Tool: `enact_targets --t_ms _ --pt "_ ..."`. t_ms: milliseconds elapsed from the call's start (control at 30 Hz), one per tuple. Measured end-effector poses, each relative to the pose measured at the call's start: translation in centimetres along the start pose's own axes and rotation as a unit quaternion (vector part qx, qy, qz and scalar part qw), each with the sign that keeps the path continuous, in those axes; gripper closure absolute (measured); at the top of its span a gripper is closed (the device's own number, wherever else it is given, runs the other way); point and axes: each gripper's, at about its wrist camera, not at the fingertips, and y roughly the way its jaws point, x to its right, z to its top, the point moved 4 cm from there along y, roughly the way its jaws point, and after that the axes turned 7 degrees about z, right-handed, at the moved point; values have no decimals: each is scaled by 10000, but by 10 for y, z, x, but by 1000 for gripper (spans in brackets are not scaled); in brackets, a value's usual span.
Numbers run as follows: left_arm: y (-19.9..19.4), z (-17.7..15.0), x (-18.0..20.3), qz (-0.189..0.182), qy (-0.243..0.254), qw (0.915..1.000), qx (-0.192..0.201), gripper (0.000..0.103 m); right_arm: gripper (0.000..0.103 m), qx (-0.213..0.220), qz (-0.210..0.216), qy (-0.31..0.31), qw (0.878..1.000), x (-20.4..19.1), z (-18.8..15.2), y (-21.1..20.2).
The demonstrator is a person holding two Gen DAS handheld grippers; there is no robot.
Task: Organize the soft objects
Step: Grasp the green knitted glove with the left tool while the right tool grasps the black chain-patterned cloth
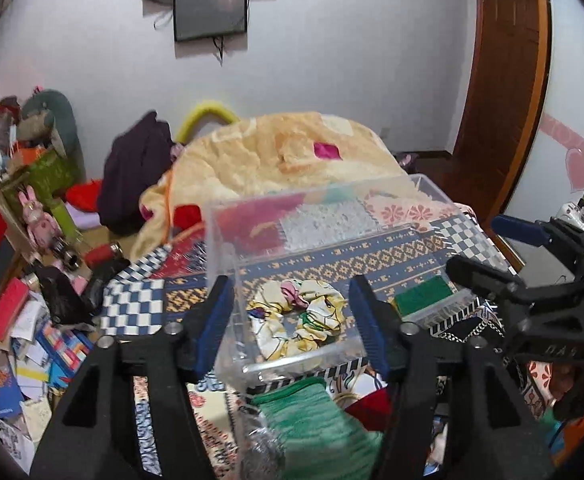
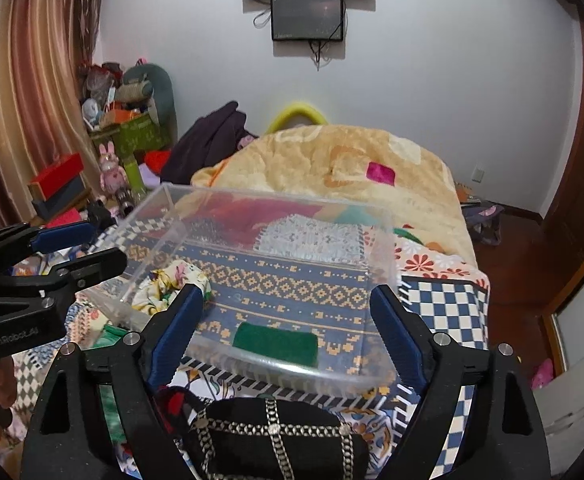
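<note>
A clear plastic box (image 1: 228, 216) stands on the patterned bedspread, and it also shows in the right wrist view (image 2: 380, 248). A yellow floral scrunchie (image 1: 296, 316) lies inside at its left end, seen too in the right wrist view (image 2: 164, 284). A green sponge (image 2: 275, 340) lies inside at the right end, and shows in the left wrist view (image 1: 424, 296). My left gripper (image 1: 292, 320) is open and empty before the box's near left end. My right gripper (image 2: 286, 332) is open and empty, its fingers either side of the box's near right part. A green towel (image 1: 320, 420) and a black chain-trimmed pouch (image 2: 276, 436) lie in front.
A folded peach quilt (image 1: 276, 156) is heaped behind the box. A red soft item (image 1: 372, 404) lies beside the towel. Clutter of boxes, papers and toys (image 1: 32, 300) covers the floor at left. A wooden door (image 1: 504, 80) stands at right.
</note>
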Motion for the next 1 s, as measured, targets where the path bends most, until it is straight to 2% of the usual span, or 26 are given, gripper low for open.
enact_targets --t_ms 200,300,467,700,833,1000 --pt "-33 -6 -1 121 100 9991 382 12 3 349 -17 -54 9994 1 -2 -28" --pt "-42 -13 -1 51 53 9992 397 8 3 426 -50 -193 9989 -1 -8 -38" --pt "-44 -30 2 41 67 9996 271 8 2 368 21 -209 9991 -3 -26 -45" --pt "-38 -66 8 5 184 9998 -65 8 1 -120 107 -224 9996 -9 -61 -28" --pt "-36 -84 7 -28 73 9998 -163 8 1 -280 -9 -204 9994 -5 -78 -22" --pt "-31 -98 7 -177 -26 9993 -333 34 5 -358 81 147 9992 10 -86 -15"
